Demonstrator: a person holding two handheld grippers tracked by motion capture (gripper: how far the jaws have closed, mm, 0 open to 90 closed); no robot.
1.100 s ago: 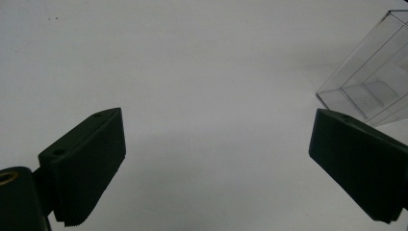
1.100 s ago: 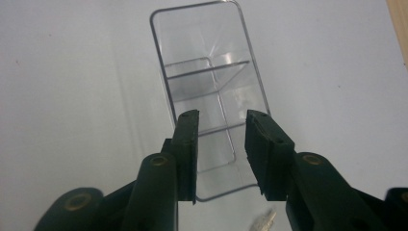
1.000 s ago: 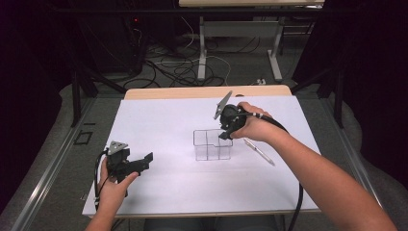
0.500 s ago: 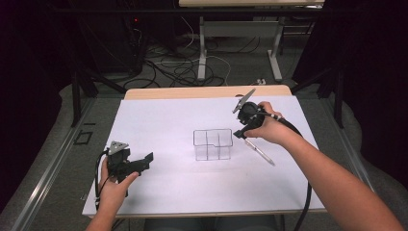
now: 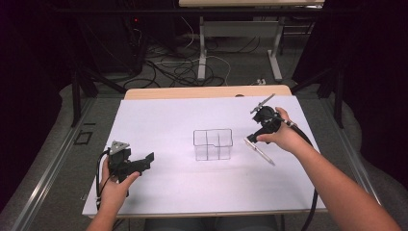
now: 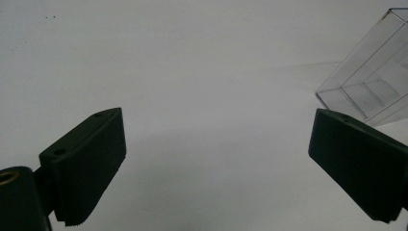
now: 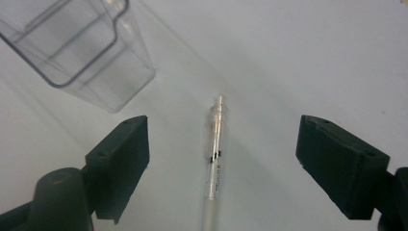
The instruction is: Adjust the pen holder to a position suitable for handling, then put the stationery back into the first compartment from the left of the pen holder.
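A clear plastic box (image 5: 213, 144) with several compartments stands in the middle of the white table (image 5: 163, 120). Just right of it a clear pen (image 5: 260, 152) lies flat. My right gripper (image 5: 252, 138) hovers over the pen, pointing down at it. Its jaws have just been opening. In the right gripper view, the pen (image 7: 215, 154) lies on the table between the open right gripper (image 7: 222, 120), and neither pad touches it; the box (image 7: 82, 48) is at upper left. My left gripper (image 5: 149, 160) rests open near the table's front left. In its own view the left gripper (image 6: 217, 115) has nothing between the pads, with the box (image 6: 370, 72) at far right.
Beyond the table's wooden far edge (image 5: 207, 91), cables (image 5: 183, 67) and desk legs (image 5: 202, 53) cover the floor. Dark curtains close in both sides. A cable (image 5: 308, 144) trails from my right gripper along the forearm.
My right hand has moved rightward from above the box to over the pen, and a little lower. The left hand has kept still.
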